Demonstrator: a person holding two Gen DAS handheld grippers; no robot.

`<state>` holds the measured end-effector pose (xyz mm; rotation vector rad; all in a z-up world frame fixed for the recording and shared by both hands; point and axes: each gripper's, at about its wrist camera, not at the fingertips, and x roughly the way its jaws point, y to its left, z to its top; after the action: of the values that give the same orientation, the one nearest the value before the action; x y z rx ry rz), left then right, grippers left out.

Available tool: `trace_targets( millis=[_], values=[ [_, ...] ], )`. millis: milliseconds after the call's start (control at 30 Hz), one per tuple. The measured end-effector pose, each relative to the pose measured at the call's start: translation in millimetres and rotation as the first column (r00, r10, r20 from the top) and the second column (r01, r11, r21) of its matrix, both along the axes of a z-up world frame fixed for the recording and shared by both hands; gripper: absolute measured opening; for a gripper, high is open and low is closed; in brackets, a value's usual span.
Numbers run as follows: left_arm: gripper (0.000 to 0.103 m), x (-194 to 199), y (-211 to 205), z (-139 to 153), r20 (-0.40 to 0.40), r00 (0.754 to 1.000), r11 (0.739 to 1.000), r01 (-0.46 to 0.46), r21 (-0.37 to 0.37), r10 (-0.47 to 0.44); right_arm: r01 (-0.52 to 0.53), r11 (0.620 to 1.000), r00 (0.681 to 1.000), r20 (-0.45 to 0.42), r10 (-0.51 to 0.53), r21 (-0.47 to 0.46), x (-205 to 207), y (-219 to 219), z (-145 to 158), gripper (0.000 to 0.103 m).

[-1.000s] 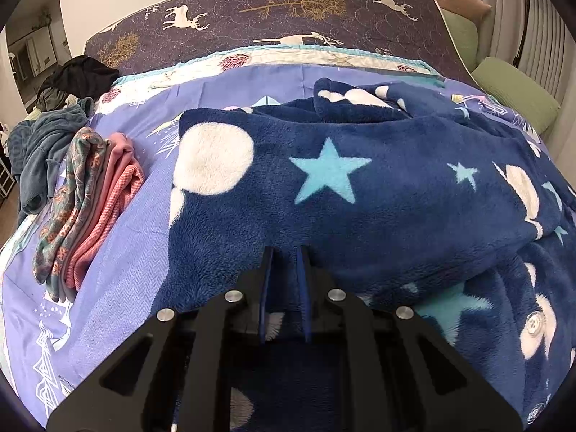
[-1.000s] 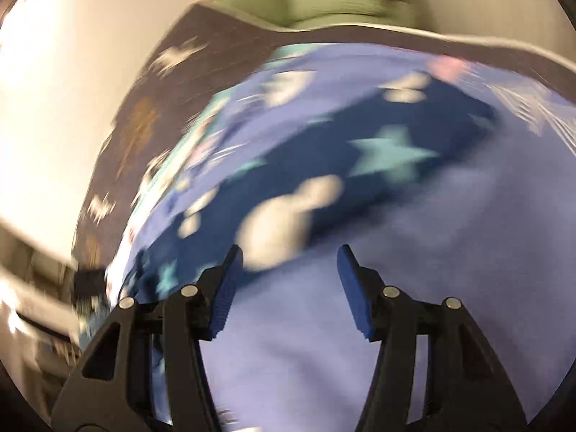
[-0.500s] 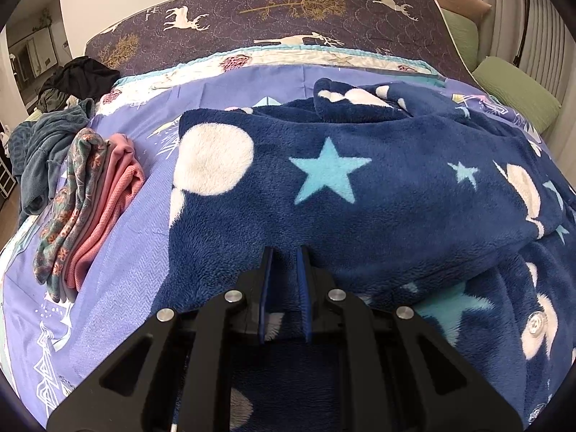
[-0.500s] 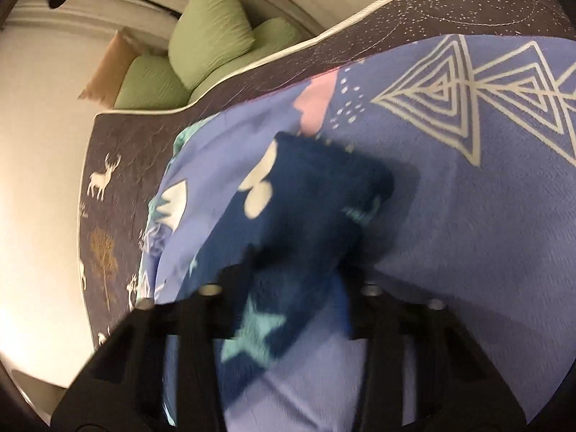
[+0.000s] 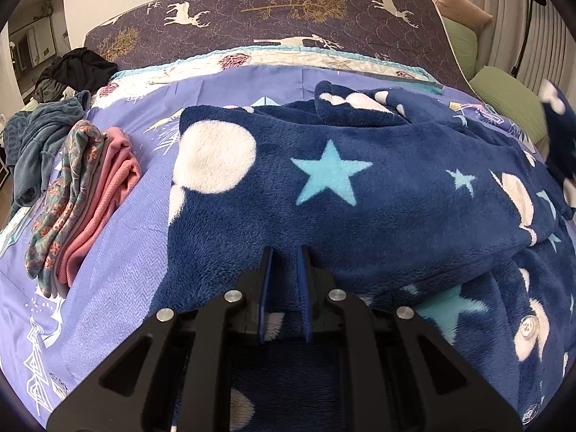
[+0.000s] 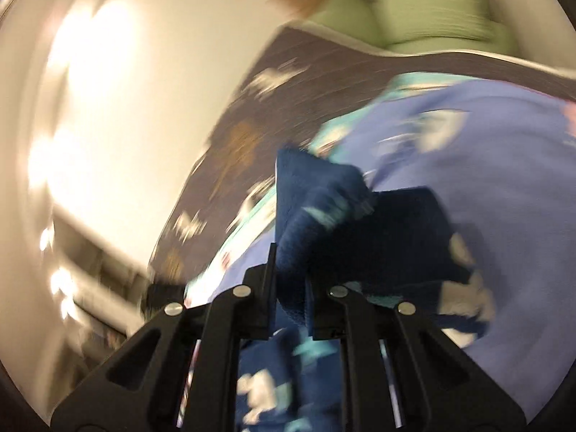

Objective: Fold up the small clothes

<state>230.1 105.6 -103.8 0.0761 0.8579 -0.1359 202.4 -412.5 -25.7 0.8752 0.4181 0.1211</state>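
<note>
**Fleece half folded, one end lifted**

Through the left wrist camera we saw the navy fleece garment with white moons and pale blue stars (image 5: 360, 187) spread across the middle and right of the lilac patterned bedsheet (image 5: 118, 288), one layer already doubled over another along the near right. Our left gripper (image 5: 284, 280) was clenched on the near edge of that fleece, the cloth pinched between its blue pads. To the far left lay a small folded stack of pink and floral clothes (image 5: 82, 198), which we judged to be finished pieces, and beyond it a loose heap of grey-blue and black clothes (image 5: 46, 133) still unfolded. At the right border a blurred flap of the same fleece hung in the air.

Through the right wrist camera, heavily blurred, our right gripper (image 6: 291, 280) had just been closing and was clamped on a bunched end of the fleece, held raised above the sheet. Green pillows (image 6: 414, 10) showed far beyond the mattress edge.

We judged the task partly done: some pieces stacked, this garment mid-fold with its lifted end yet to be laid over, and the heap remaining.
</note>
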Motion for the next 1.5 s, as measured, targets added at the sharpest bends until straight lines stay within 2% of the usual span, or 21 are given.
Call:
trace_targets(
  millis=[67,200,267,400,567,700,767,800,833,900,933,967,1067,1200,1233,1300,1367,1400,1433,1467,1500],
  values=[
    [0.015,0,1,0,0.000,1.000,1.000,0.000,-0.008,0.000,-0.096,0.994,0.995,0.020,0.098,-0.055,11,44,11,0.012],
    [0.015,1,2,0,-0.002,1.000,1.000,0.000,-0.023,0.000,-0.287,0.949,0.957,0.011,0.291,-0.127,28,136,14,0.012],
    [0.015,1,3,0,-0.002,1.000,1.000,0.000,-0.031,0.000,-0.376,0.912,0.925,-0.008,0.380,-0.164,31,179,7,0.012],
    [0.015,1,5,0,-0.004,1.000,0.999,0.001,-0.050,-0.001,-0.483,0.828,0.873,-0.087,0.479,-0.284,34,246,-10,0.012],
    [0.016,2,7,0,-0.006,1.000,0.997,0.001,-0.071,-0.001,-0.540,0.752,0.841,-0.212,0.497,-0.379,25,280,-40,0.016],
    [0.016,2,8,0,-0.006,1.000,0.997,0.000,-0.073,0.000,-0.556,0.722,0.830,-0.235,0.505,-0.411,11,283,-62,0.016],
    [0.022,1,11,5,-0.014,1.000,0.992,0.012,-0.123,-0.013,-0.551,0.712,0.833,-0.231,0.503,-0.435,5,287,-66,0.016],
    [0.035,1,13,8,-0.026,0.999,0.982,0.029,-0.187,-0.035,-0.548,0.712,0.835,-0.227,0.502,-0.439,4,288,-67,0.016],
    [0.048,0,17,13,-0.046,0.995,0.944,0.064,-0.324,-0.083,-0.546,0.714,0.835,-0.223,0.503,-0.438,3,287,-69,0.016],
    [0.055,2,17,16,-0.072,0.981,0.824,0.108,-0.556,-0.178,-0.548,0.720,0.835,-0.218,0.506,-0.427,4,284,-71,0.016],
    [0.062,4,14,16,-0.083,0.976,0.792,0.112,-0.600,-0.201,-0.549,0.722,0.834,-0.216,0.508,-0.421,5,284,-72,0.016],
    [0.063,7,9,16,-0.092,0.972,0.776,0.114,-0.620,-0.216,-0.549,0.724,0.834,-0.214,0.508,-0.419,10,282,-71,0.016],
    [0.064,16,-8,17,-0.105,0.965,0.770,0.124,-0.626,-0.240,-0.541,0.722,0.839,-0.207,0.504,-0.432,8,283,-71,0.016],
    [0.067,29,-20,20,-0.129,0.956,0.717,0.104,-0.689,-0.262,-0.531,0.711,0.843,-0.200,0.500,-0.461,5,287,-69,0.019],
    [0.074,33,-23,21,-0.138,0.956,0.717,0.095,-0.690,-0.260,-0.530,0.707,0.843,-0.200,0.499,-0.468,5,288,-69,0.020],
    [0.079,40,-28,20,-0.162,0.957,0.736,0.072,-0.673,-0.242,-0.528,0.694,0.843,-0.200,0.500,-0.490,3,292,-68,0.025],
    [0.079,46,-31,16,-0.201,0.952,0.747,0.041,-0.664,-0.230,-0.527,0.675,0.841,-0.198,0.504,-0.517,0,297,-67,0.031],
    [0.079,50,-31,12,-0.224,0.949,0.743,0.015,-0.669,-0.221,-0.527,0.666,0.839,-0.196,0.508,-0.528,-1,300,-66,0.035],
    [0.072,50,-31,9,-0.231,0.949,0.743,0.006,-0.669,-0.216,-0.527,0.656,0.837,-0.195,0.511,-0.540,-3,302,-66,0.037],
    [0.061,51,-32,8,-0.229,0.951,0.747,0.005,-0.665,-0.210,-0.527,0.651,0.836,-0.194,0.514,-0.546,-3,304,-66,0.041],
    [0.029,52,-32,7,-0.225,0.951,0.750,0.009,-0.662,-0.210,-0.529,0.647,0.834,-0.192,0.518,-0.549,-4,304,-65,0.042]
  ],
)
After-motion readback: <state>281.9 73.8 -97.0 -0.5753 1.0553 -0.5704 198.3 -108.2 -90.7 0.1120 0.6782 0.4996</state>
